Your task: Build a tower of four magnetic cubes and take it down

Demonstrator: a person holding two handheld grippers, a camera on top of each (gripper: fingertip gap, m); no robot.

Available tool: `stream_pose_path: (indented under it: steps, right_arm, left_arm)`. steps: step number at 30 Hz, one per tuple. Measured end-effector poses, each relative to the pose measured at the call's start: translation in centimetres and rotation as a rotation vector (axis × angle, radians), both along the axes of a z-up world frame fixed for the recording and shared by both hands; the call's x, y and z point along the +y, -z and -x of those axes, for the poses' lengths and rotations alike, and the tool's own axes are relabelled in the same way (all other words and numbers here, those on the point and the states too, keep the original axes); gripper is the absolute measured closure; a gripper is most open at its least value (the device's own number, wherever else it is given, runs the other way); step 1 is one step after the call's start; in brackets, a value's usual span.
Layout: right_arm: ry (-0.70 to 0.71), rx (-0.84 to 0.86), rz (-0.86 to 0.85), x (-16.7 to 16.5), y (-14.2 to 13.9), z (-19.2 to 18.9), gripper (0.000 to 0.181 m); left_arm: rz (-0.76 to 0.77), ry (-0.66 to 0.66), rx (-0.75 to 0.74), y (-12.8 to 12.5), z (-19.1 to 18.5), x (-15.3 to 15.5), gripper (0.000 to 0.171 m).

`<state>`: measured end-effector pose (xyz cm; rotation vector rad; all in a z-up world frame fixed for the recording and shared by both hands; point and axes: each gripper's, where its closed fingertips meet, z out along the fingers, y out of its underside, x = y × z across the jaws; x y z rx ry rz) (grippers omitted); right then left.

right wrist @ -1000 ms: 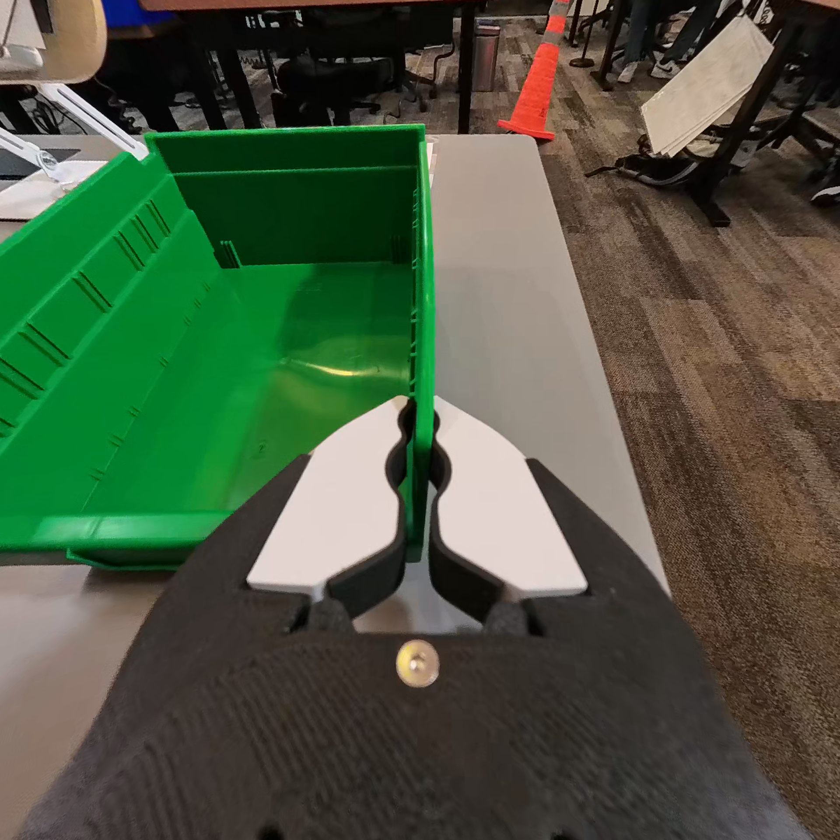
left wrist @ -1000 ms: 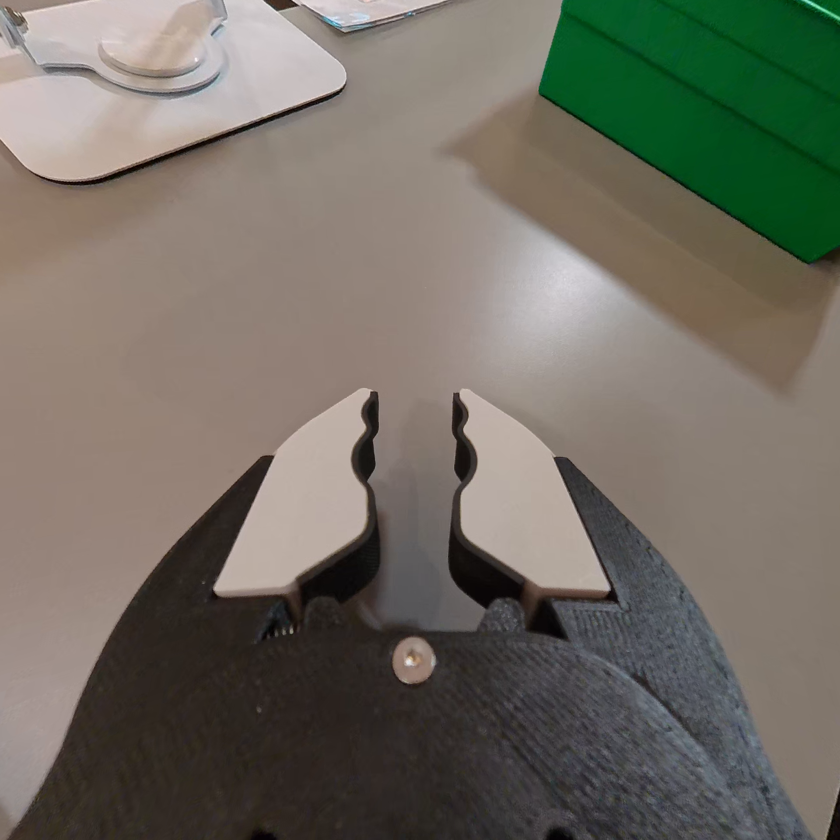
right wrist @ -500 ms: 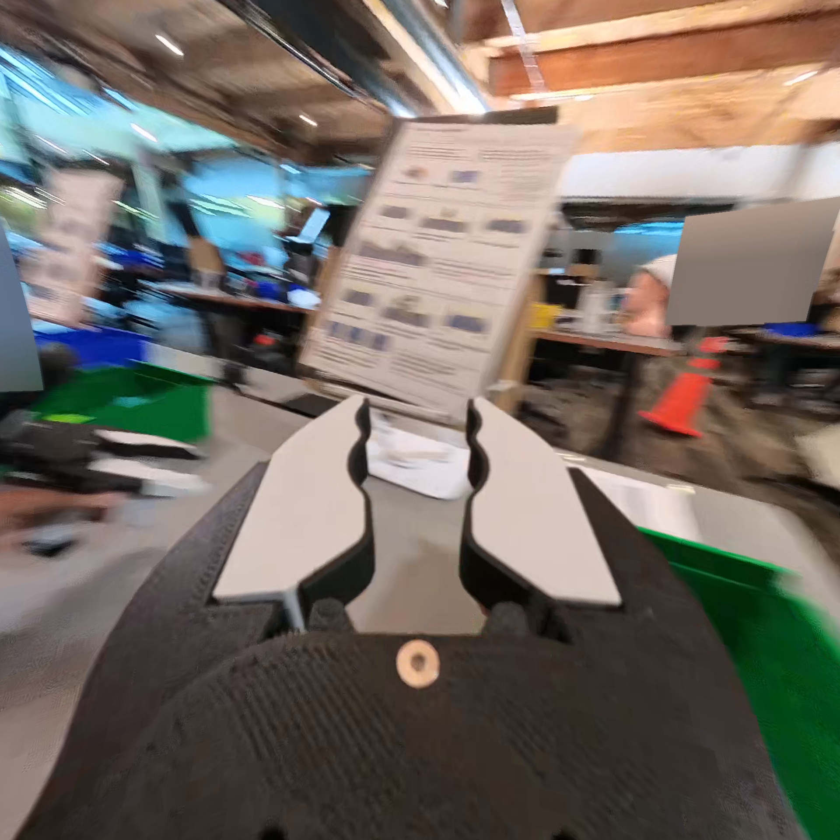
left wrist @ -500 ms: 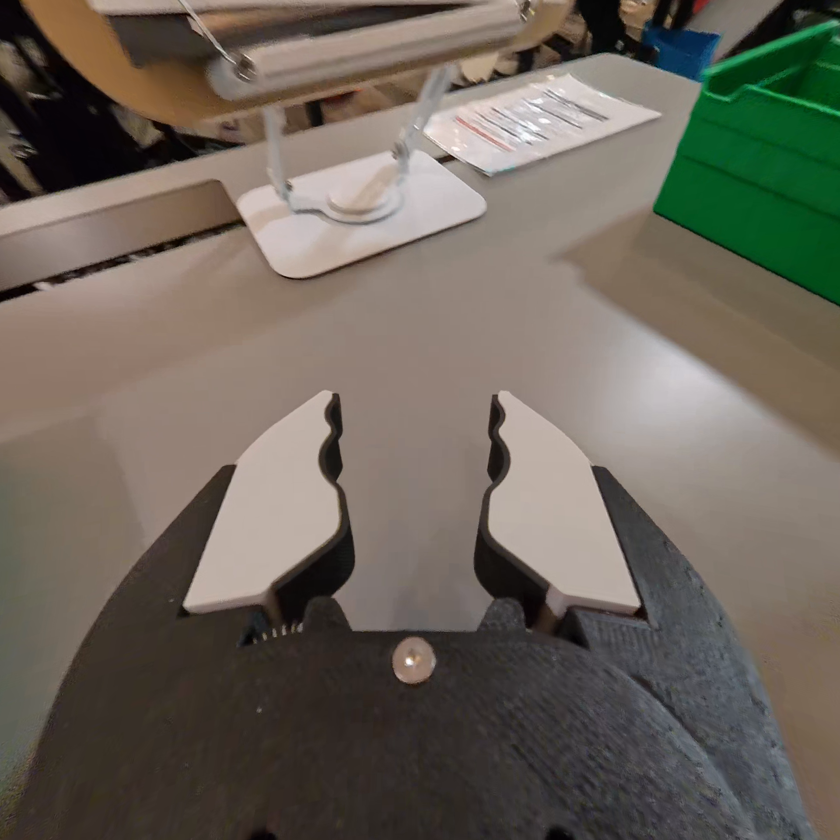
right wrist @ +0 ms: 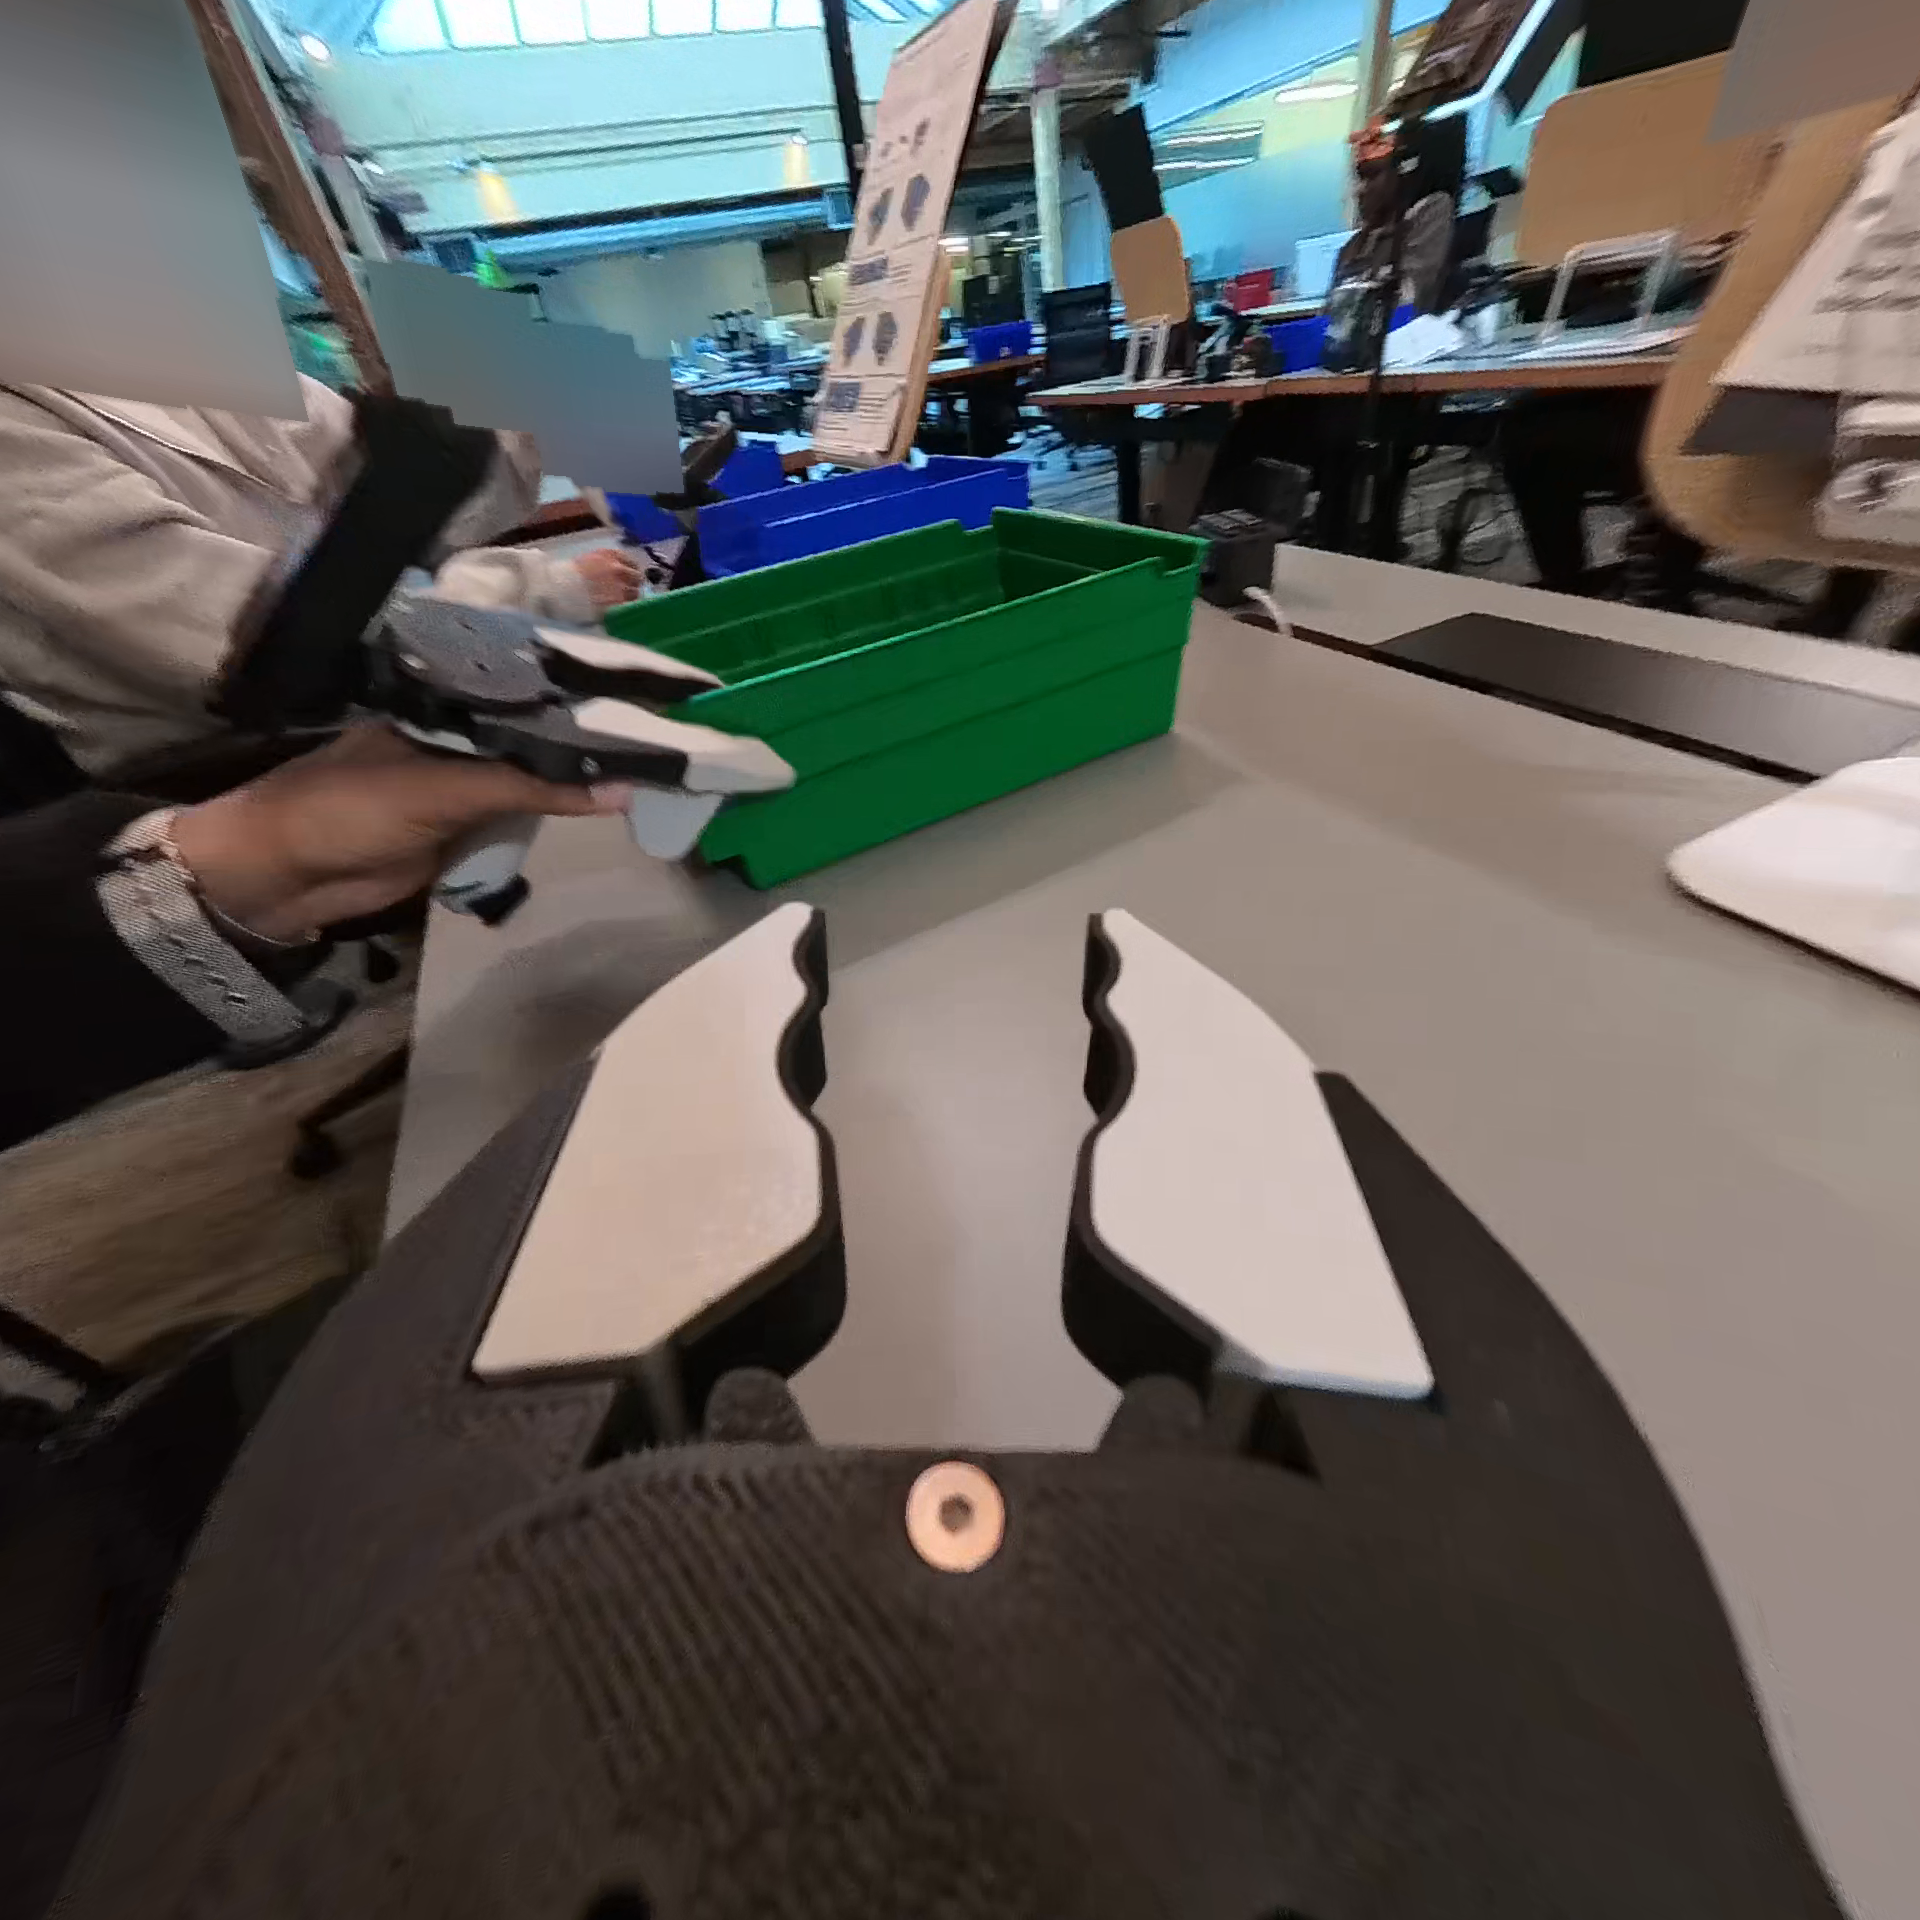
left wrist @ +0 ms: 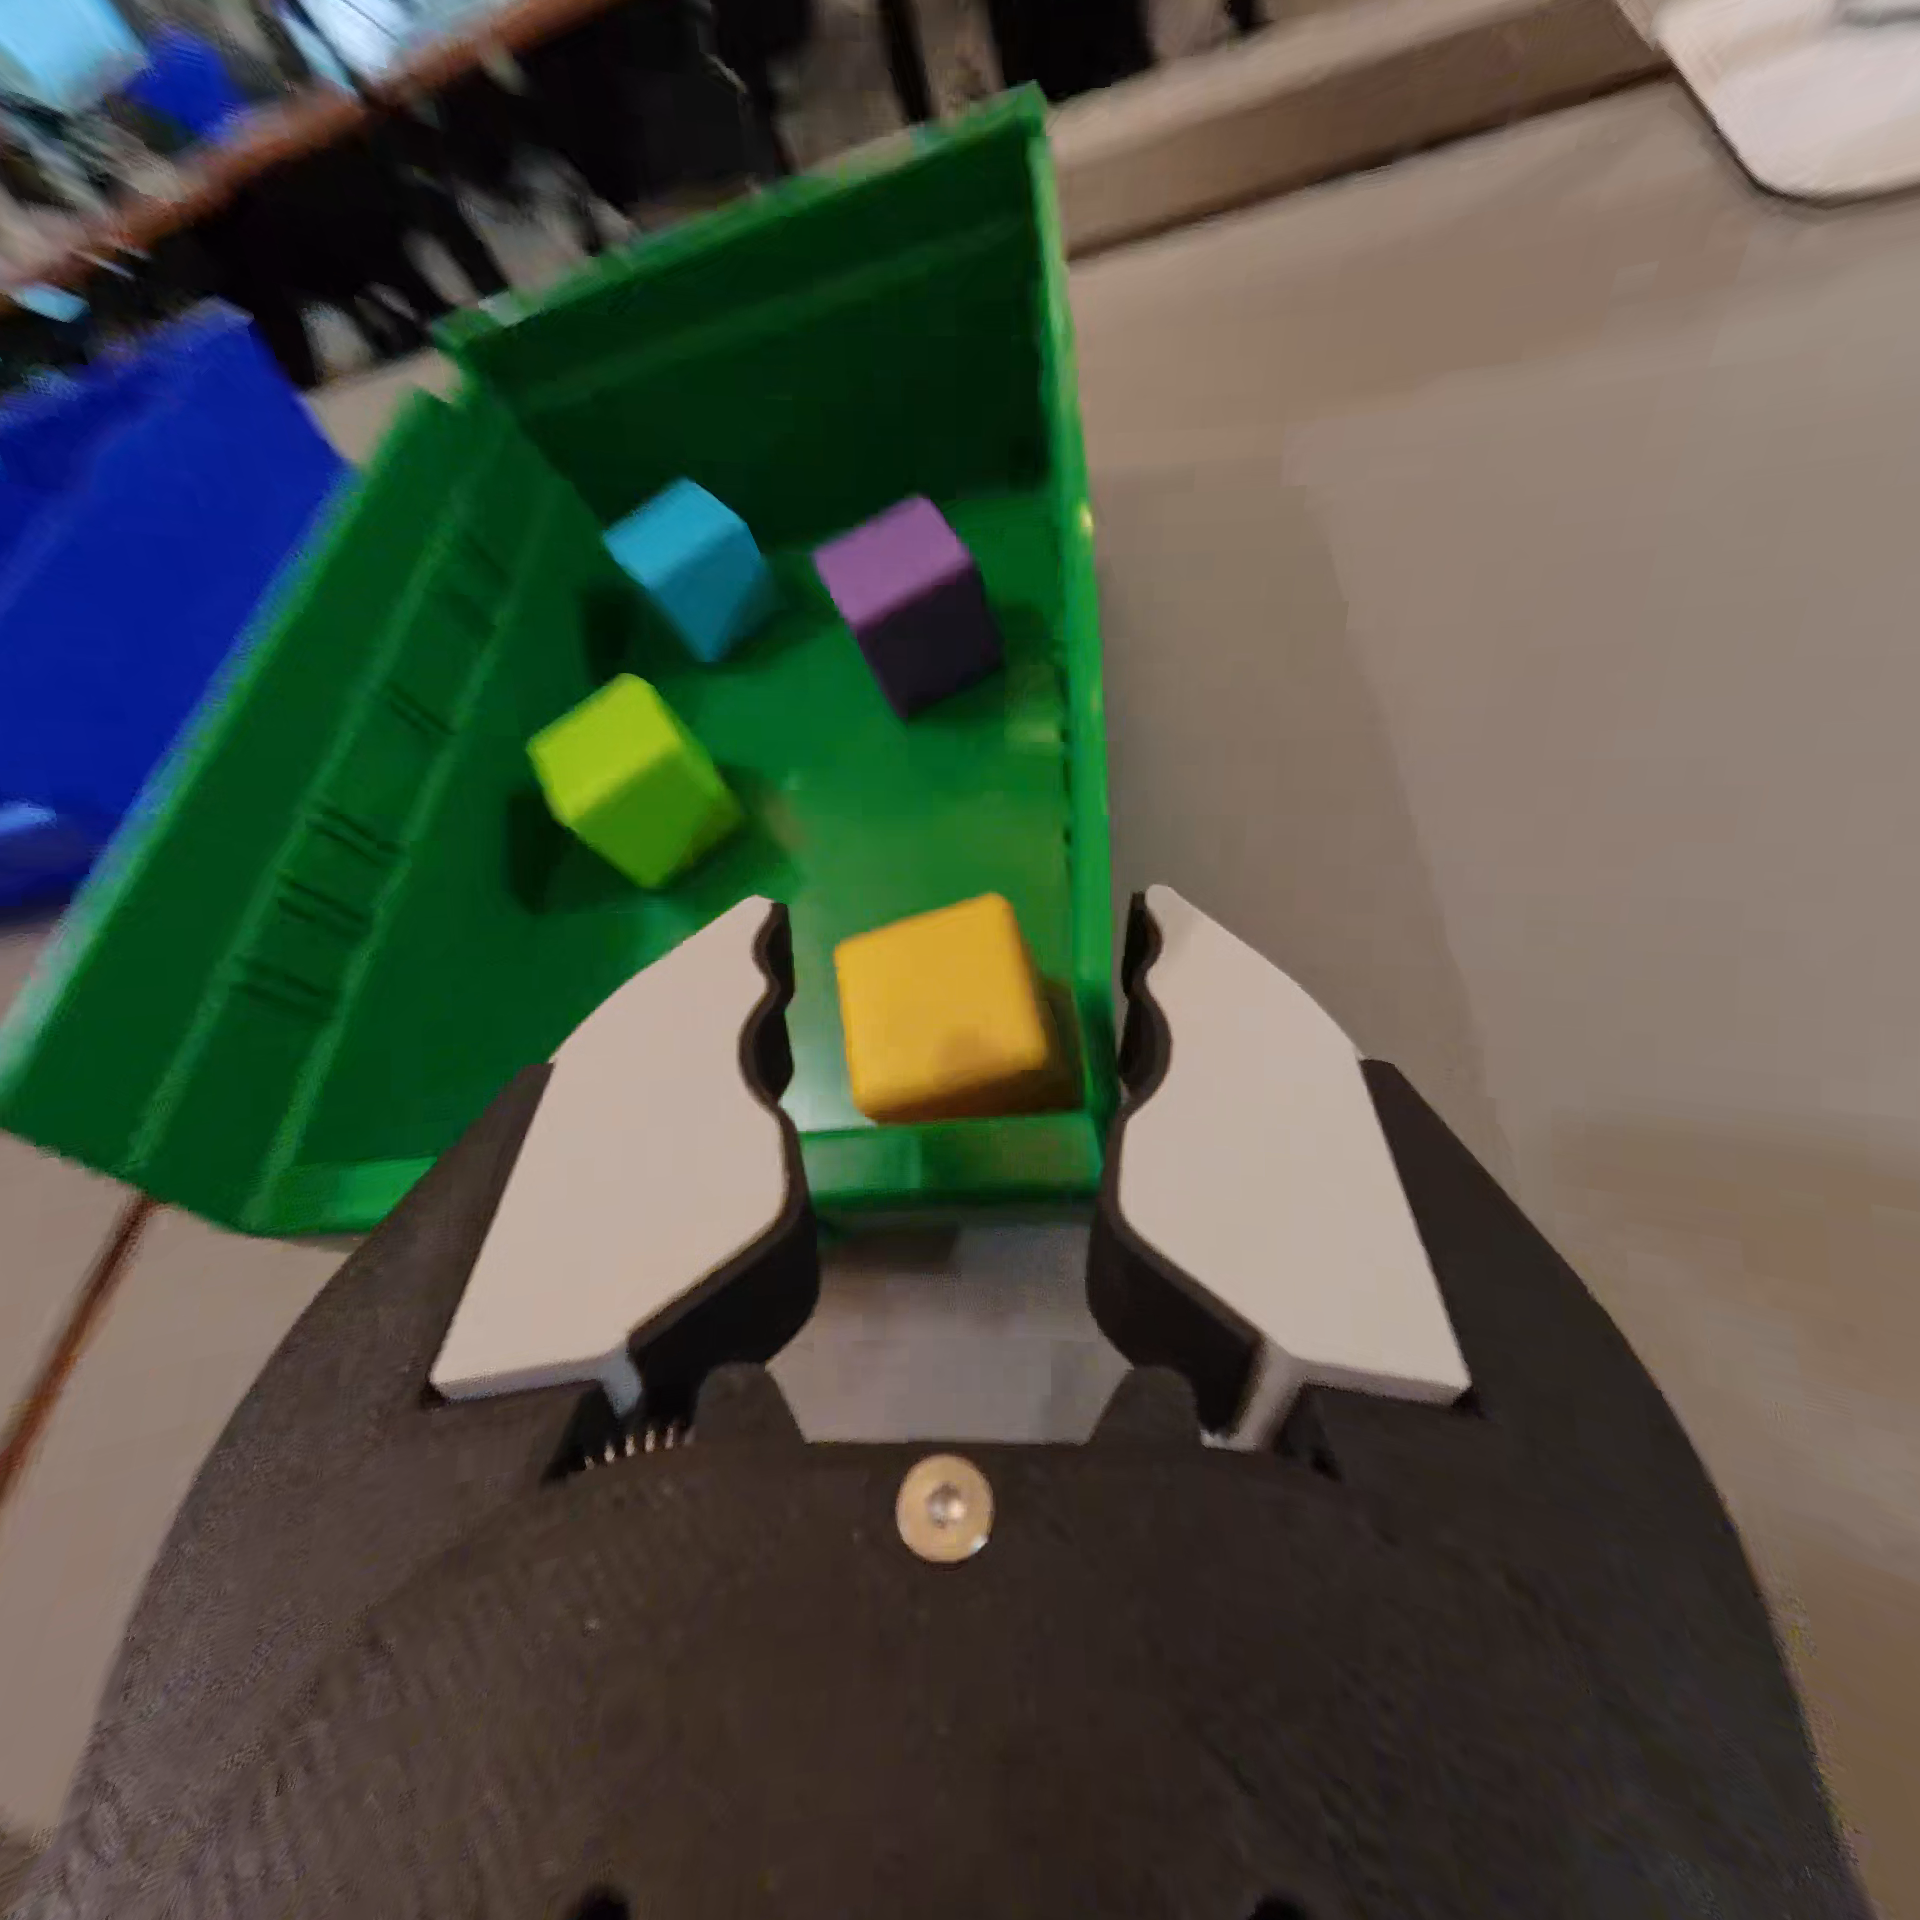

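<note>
The grey surface (right wrist: 1351, 935) carried everything, and the biggest thing on it was a green bin (left wrist: 914, 1158), with a blue bin (left wrist: 135, 582) just beyond it on its far left side. A white flat base (right wrist: 1829, 873) lay at the surface's right edge, well apart from both bins.

Inside the green bin sat four blocks, none touching another: a yellow block (left wrist: 940, 1008) in the near right corner against the side wall, a lime block (left wrist: 629, 774) further in on the left, and a light blue block (left wrist: 691, 566) and a purple block (left wrist: 914, 613) near the back wall.

The left tool (left wrist: 956, 914) hovered above the bin's near right corner, wide open and empty, its fingers straddling the yellow block and the right wall. The right tool (right wrist: 954, 925) hung over bare surface, near the green bin but not touching it, also open with nothing in it.

The blocks looked light, rigid and smooth-sided, probably best pinched across two opposite flat faces. The yellow one's closeness to the wall would likely leave little room for a finger on that side.
</note>
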<state>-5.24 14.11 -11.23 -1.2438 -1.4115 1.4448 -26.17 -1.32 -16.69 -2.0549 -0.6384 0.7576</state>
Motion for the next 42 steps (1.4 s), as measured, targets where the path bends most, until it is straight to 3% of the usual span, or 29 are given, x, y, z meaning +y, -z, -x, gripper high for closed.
stream_pose_path:
  steps: [1, 2, 3, 4, 10, 19, 22, 25, 27, 29, 32, 34, 39, 42]
  right_arm:
    - [-0.032, -0.007, 0.030, -0.6, 0.1, 0.5, 0.132]
    - [-0.060, -0.019, 0.061, -1.1, 0.3, 1.0, 0.132]
    - [-0.085, -0.030, 0.086, -1.6, 0.5, 1.3, 0.131]
    - [-0.105, -0.037, 0.103, -2.0, 0.6, 1.6, 0.132]
    - [-0.135, -0.065, 0.108, -2.6, 1.3, 2.5, 0.136]
    - [-0.155, -0.111, 0.097, -3.0, 2.3, 2.6, 0.136]
    - [-0.158, -0.122, 0.102, -3.0, 2.6, 2.5, 0.136]
    - [-0.159, -0.133, 0.121, -2.9, 3.0, 2.4, 0.136]
    - [-0.162, -0.144, 0.139, -2.9, 3.3, 2.4, 0.137]
    - [-0.172, -0.154, 0.168, -3.1, 3.5, 2.3, 0.137]
    - [-0.190, -0.158, 0.222, -3.3, 3.3, 2.0, 0.137]
    - [-0.186, -0.153, 0.236, -3.3, 3.0, 1.7, 0.137]
    - [-0.122, -0.144, 0.192, -2.3, 2.8, 0.8, 0.138]
    - [-0.086, -0.152, 0.185, -1.8, 3.2, 0.3, 0.138]
  left_arm:
    - [-0.004, 0.052, -0.058, 1.1, -0.5, 0.2, 0.119]
    - [-0.013, 0.102, -0.114, 1.9, -1.2, 0.5, 0.140]
    - [-0.023, 0.098, -0.137, 2.1, -1.5, 0.4, 0.159]
    - [-0.004, 0.066, -0.131, 2.1, -1.4, -0.2, 0.167]
    - [-0.037, 0.040, -0.195, 2.1, -2.2, -2.0, 0.167]
    - [0.005, 0.089, -0.154, 2.1, -5.7, -1.0, 0.166]
    - [-0.096, 0.093, -0.212, 1.0, -6.5, -1.6, 0.144]
    - [-0.240, 0.112, -0.180, -2.7, -5.7, -3.5, 0.121]
    - [-0.235, 0.282, -0.179, -4.8, -5.8, -3.9, 0.121]
    - [-0.076, 0.475, -0.225, -4.7, -5.7, -4.4, 0.105]
    - [0.300, 0.691, -0.183, -2.2, -3.4, -5.6, 0.099]
    - [0.484, 0.822, -0.189, -0.1, -1.9, -5.7, 0.103]
    - [0.501, 1.061, -0.358, 1.5, -2.0, -3.4, 0.114]
    - [0.538, 1.131, -0.428, 2.4, -2.6, -2.8, 0.112]
